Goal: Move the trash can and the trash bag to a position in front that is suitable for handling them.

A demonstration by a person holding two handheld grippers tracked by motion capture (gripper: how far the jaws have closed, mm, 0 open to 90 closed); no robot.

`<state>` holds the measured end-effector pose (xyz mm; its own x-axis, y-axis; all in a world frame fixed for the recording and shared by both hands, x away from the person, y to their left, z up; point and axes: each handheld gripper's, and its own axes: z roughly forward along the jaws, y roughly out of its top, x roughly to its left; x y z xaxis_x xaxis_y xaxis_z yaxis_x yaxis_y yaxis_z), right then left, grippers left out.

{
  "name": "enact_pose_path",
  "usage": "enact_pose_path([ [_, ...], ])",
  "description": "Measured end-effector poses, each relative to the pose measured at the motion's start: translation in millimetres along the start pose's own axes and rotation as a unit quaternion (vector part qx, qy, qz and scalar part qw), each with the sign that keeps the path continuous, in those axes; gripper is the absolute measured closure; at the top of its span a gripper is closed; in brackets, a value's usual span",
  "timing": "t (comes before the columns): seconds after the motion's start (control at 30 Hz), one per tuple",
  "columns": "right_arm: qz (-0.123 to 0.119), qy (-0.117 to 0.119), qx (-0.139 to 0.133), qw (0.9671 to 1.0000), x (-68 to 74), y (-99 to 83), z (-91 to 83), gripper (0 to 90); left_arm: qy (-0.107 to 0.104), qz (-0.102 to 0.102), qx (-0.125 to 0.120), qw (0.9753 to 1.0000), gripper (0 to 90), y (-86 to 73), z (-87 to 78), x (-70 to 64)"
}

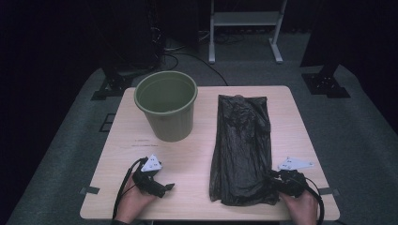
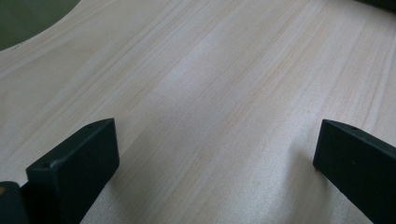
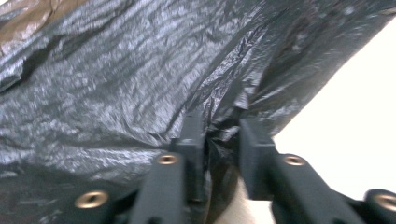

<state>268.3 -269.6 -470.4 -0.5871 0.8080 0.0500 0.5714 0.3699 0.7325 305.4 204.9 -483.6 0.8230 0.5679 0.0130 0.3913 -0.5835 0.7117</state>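
A black plastic bin bag [image 1: 241, 145] lies flat and lengthwise on the right half of the wooden table [image 1: 197, 154]. An olive green bucket [image 1: 165, 110] stands upright and empty at the back left. My right gripper [image 1: 273, 180] is at the bag's near right corner, its jaws shut on a pinched fold of the bag [image 3: 219, 128], seen up close in the right gripper view. My left gripper [image 1: 166, 187] rests low over bare wood near the front left, jaws wide apart with nothing between them [image 2: 215, 154].
The bucket's green wall [image 2: 28, 18] shows at the top left of the left gripper view. Past the table's far edge stand a white frame [image 1: 246, 28], dark stands and floor cables. Tape tabs mark the table's front corners.
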Motion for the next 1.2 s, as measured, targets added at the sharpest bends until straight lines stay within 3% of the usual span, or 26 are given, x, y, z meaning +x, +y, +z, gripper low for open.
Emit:
enact_pose_path([
  [0.17, 0.004, 0.010, -0.005, 0.9999, -5.0, -1.4, -6.0, 88.9, 0.000, 0.000, 0.000, 1.0000, 0.0, 0.0, 0.0, 0.0],
  [0.43, 0.003, 0.002, -0.004, 1.0000, -20.7, -5.2, -16.5, 88.2, 0.000, 0.000, 0.000, 1.0000, 0.0, 0.0, 0.0, 0.0],
  [0.7, 0.018, -0.046, 0.005, 0.9988, -52.2, -15.2, -28.6, 82.8, 0.000, 0.000, 0.000, 1.0000, 0.0, 0.0, 0.0, 0.0],
  [0.77, 0.030, -0.065, -0.003, 0.9974, -62.6, -18.3, -34.7, 73.7, 0.000, 0.000, 0.000, 1.0000, 0.0, 0.0, 0.0, 0.0],
  [0.83, 0.035, -0.067, -0.011, 0.9971, -64.0, -17.9, -37.9, 69.2, 0.000, 0.000, 0.000, 1.0000, 0.0, 0.0, 0.0, 0.0],
  [0.93, 0.037, -0.079, -0.034, 0.9956, -56.7, -8.6, -48.1, 58.0, 0.000, 0.000, 0.000, 1.0000, 0.0, 0.0, 0.0, 0.0],
  [1.1, 0.021, -0.079, -0.041, 0.9958, -39.7, 6.6, -51.8, 54.8, 0.000, 0.000, 0.000, 1.0000, 0.0, 0.0, 0.0, 0.0],
  [1.2, 0.008, -0.052, -0.045, 0.9976, -18.8, 22.9, -43.7, 52.1, 0.000, 0.000, 0.000, 1.0000, 0.0, 0.0, 0.0, 0.0],
])
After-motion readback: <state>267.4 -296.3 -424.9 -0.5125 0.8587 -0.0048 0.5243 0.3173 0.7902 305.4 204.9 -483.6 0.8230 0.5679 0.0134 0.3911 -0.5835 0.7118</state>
